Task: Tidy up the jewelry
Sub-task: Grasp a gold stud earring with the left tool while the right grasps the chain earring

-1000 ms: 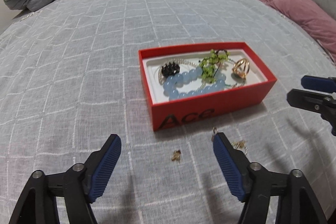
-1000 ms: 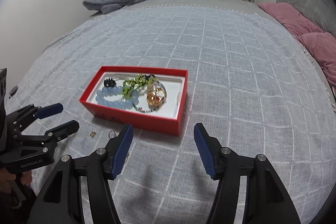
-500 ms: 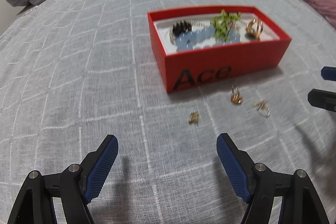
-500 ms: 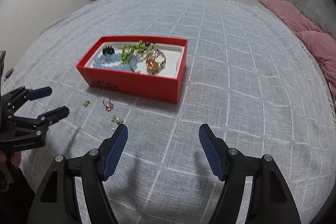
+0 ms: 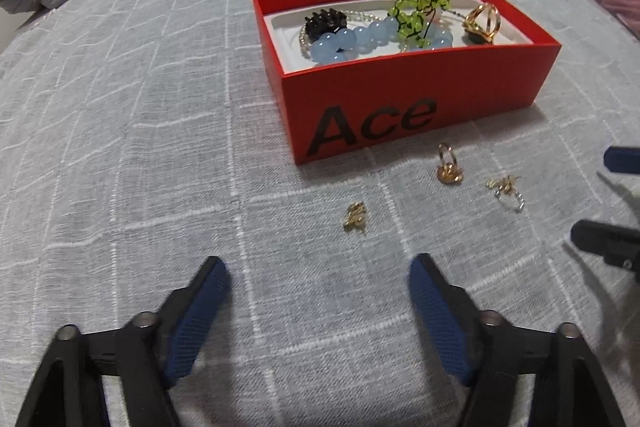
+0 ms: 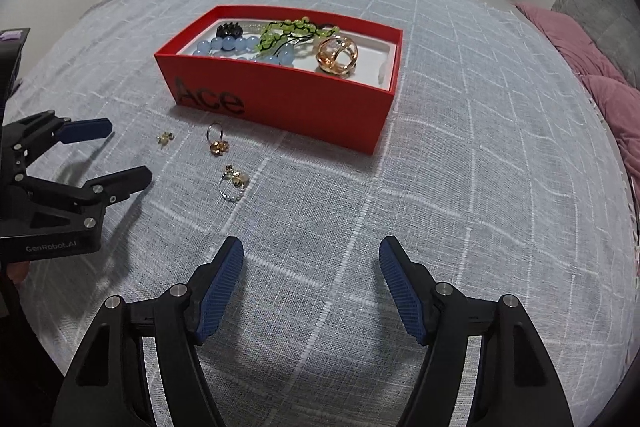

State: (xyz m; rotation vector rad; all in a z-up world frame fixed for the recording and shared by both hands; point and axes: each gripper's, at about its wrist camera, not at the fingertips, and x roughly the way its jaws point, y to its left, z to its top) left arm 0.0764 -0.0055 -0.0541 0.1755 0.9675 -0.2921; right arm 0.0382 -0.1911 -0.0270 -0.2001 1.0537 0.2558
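Now, left hand-held gripper (image 5: 318, 279): low centre of its own view, jaws apart with only bedspread between the pads; they have just been closing a little, on nothing
Right hand-held gripper (image 6: 311, 259): bottom centre of its view, jaws wide and empty too; they have just been opening, nothing between them
Red box (image 5: 420, 109): upper centre on the bed (image 5: 120, 107), already holding the blue bead bracelet (image 5: 352, 41), the green bead piece (image 5: 416, 15) and a gold ring (image 5: 482, 23)
Loose pieces: gold charm (image 5: 355, 215) just ahead of the left jaws; gold flower ring (image 5: 449, 169) nearer the box wall; pearl ring (image 5: 505, 190) to the lower right of that; all three lie apart on the cloth
Risk, cloth: these bits are tiny and flat on a soft weave; I judge the pads could pinch a fold of bedspread along with the charm, or nudge it aside
Risk, crowding: both hand-held grippers converge on the same patch; fingers could knock together, or flick the pearl ring away
Left view alone: "Ace" lettering square-on, the charm lined up between its fingers; the right gripper is only two tips at the right edge
Right view alone: the whole left gripper body at the left edge, and bare white box floor (image 6: 376, 61) at the right end; room for more
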